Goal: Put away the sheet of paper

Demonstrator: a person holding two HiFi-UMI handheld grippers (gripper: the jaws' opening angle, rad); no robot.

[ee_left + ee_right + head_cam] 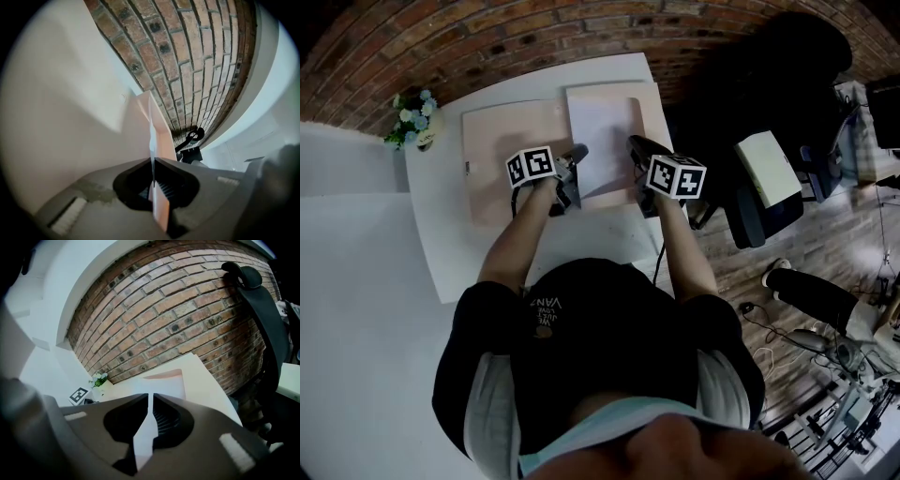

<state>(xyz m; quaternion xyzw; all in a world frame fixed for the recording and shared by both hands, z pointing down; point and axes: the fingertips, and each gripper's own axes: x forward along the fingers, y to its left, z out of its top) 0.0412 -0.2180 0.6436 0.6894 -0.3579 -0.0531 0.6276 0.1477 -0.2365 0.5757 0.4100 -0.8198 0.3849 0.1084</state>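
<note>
Clamping, left gripper (153,161): jaws pressed together on a thin peach flap standing edge-on between the pads. I take it for part of the peach folder (502,150).
Right gripper (150,397): jaws closed on the near edge of the sheet of paper (602,131). I see a white strip running through the gap.
Sheet of paper: lying on the folder's right half, at 12 o'clock from the person's chest, left gripper at its 9 o'clock edge, right gripper at its 3 o'clock edge.
Peach folder: spread flat on the white table (450,234), its bare half at 9 o'clock of the paper.
Flowers (411,114): small bunch at the table's 10 o'clock corner, well apart from the folder.
Brick wall (487,37): along the table's 12 o'clock side.
Black chair (769,75): off the table at 2 o'clock.
</note>
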